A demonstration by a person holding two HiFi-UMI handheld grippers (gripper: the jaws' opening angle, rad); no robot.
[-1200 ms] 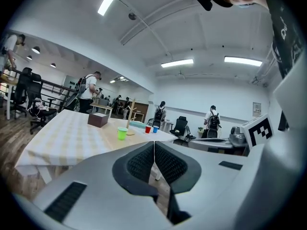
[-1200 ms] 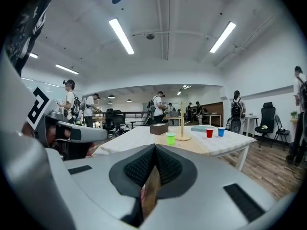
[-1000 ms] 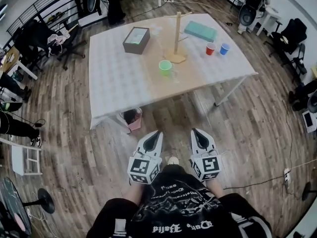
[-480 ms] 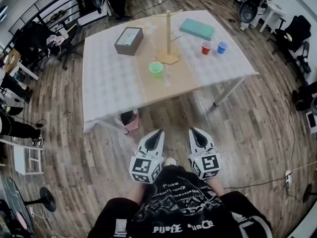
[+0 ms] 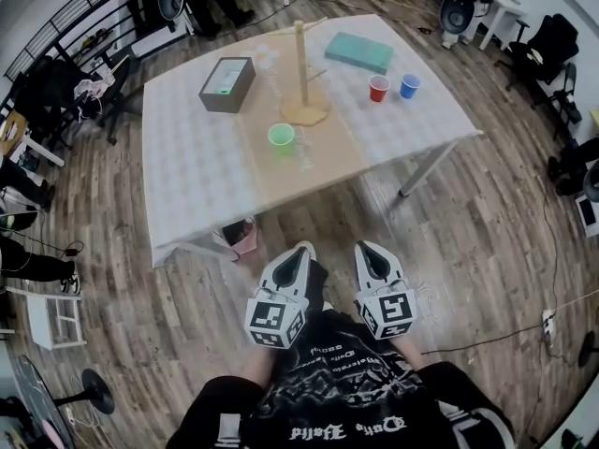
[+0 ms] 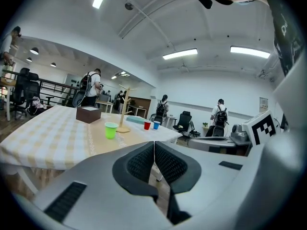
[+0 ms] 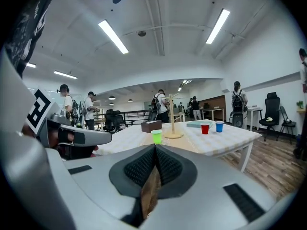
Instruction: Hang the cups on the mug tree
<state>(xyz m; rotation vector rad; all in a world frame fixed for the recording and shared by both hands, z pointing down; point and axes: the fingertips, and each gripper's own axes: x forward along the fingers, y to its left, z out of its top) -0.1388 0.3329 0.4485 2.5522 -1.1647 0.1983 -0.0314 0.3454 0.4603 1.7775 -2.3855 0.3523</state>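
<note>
A wooden mug tree [image 5: 303, 73] stands upright near the middle of the table [image 5: 197, 176]. A green cup [image 5: 281, 137] sits in front of it; a red cup [image 5: 378, 88] and a blue cup [image 5: 409, 85] stand to its right. The same green cup [image 6: 111, 130] [image 7: 156, 136], red cup [image 7: 205, 128] and mug tree [image 7: 170, 118] show far ahead in both gripper views. My left gripper [image 5: 297, 255] and right gripper [image 5: 366, 250] hang side by side over the floor, short of the table's near edge. Both are shut with nothing between the jaws.
A dark open box [image 5: 226, 84] and a teal flat box [image 5: 359, 52] lie on the table. A pink bin [image 5: 251, 237] sits under its near edge. Office chairs [image 5: 552, 50], people [image 6: 91, 87] and desks ring the room.
The table and its cups lie lower and further left in the head view, so I have come nearer. Both grippers stay shut and side by side.
</note>
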